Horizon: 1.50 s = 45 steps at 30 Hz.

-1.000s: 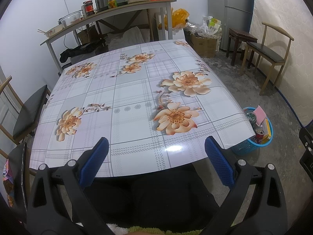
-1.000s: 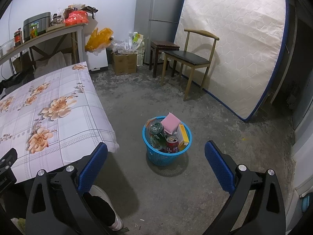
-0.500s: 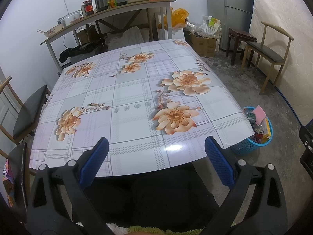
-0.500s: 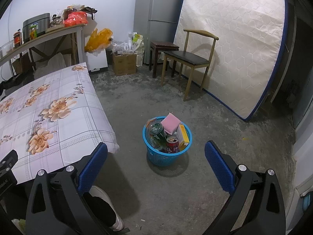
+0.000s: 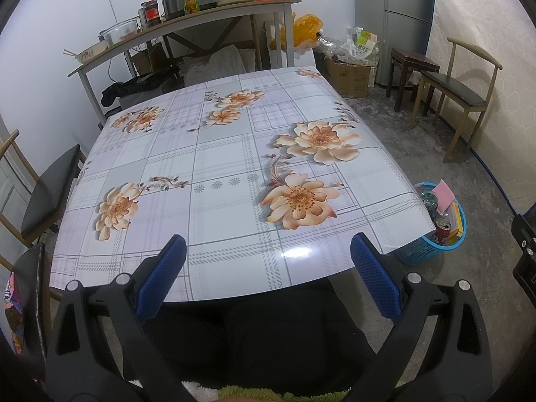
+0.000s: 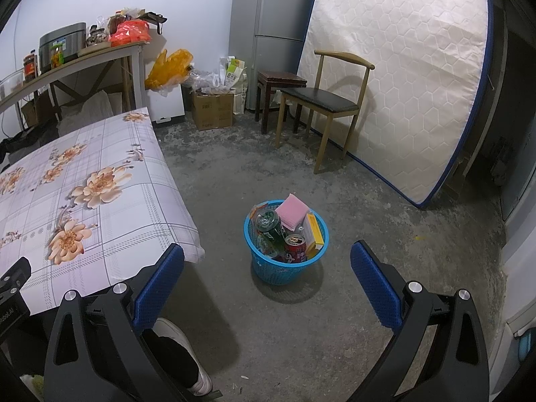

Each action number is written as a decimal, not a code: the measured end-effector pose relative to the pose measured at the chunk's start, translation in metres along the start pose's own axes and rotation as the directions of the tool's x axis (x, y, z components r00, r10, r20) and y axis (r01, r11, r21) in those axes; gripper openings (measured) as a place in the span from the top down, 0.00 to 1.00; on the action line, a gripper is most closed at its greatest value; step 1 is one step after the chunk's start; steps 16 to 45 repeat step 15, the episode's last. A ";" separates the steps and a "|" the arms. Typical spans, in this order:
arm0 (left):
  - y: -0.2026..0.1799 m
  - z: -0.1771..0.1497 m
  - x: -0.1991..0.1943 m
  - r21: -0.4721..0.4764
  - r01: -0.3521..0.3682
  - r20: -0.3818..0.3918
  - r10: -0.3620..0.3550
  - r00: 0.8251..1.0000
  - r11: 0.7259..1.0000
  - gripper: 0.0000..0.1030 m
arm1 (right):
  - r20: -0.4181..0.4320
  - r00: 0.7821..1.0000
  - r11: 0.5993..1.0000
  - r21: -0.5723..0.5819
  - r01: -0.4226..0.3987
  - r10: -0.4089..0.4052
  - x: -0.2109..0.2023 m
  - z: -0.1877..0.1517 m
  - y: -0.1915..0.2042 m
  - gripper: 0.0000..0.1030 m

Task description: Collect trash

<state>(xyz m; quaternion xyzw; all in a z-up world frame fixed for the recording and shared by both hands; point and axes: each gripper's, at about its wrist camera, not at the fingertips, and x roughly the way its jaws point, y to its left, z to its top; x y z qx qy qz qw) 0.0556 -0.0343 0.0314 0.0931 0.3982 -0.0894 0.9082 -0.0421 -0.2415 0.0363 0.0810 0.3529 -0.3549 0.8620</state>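
almost nothing had moved since the earlier pictures. the left gripper (image 5: 266, 269) and right gripper (image 6: 268, 273) were both wide open and held nothing. the trash sat in the blue basket (image 6: 268, 269) on the gray floor (image 6: 385, 221) beside the flowered table (image 5: 217, 167), which looked bare, so the job seemed done.
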 end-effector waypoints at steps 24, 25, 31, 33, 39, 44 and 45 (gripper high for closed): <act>-0.001 -0.002 0.002 0.017 0.026 -0.017 -0.026 1.000 1.000 0.08 | 0.000 1.000 1.000 -0.003 -0.003 0.003 0.000 0.000 0.002 0.06; -0.001 -0.002 0.002 0.017 0.026 -0.017 -0.026 1.000 1.000 0.08 | 0.000 1.000 1.000 -0.003 -0.003 0.003 0.000 0.000 0.002 0.06; -0.001 -0.002 0.002 0.017 0.026 -0.017 -0.026 1.000 1.000 0.08 | 0.000 1.000 1.000 -0.003 -0.003 0.003 0.000 0.000 0.002 0.06; -0.001 -0.002 0.002 0.017 0.026 -0.017 -0.026 1.000 1.000 0.08 | 0.000 1.000 1.000 -0.003 -0.003 0.003 0.000 0.000 0.002 0.06; -0.001 -0.002 0.002 0.017 0.026 -0.017 -0.026 1.000 1.000 0.08 | 0.000 1.000 1.000 -0.003 -0.003 0.003 0.000 0.000 0.002 0.06; -0.001 -0.002 0.002 0.017 0.026 -0.017 -0.026 1.000 1.000 0.08 | 0.000 1.000 1.000 -0.003 -0.003 0.003 0.000 0.000 0.002 0.06; -0.001 -0.002 0.002 0.017 0.026 -0.017 -0.026 1.000 1.000 0.08 | 0.000 1.000 1.000 -0.003 -0.003 0.003 0.000 0.000 0.002 0.06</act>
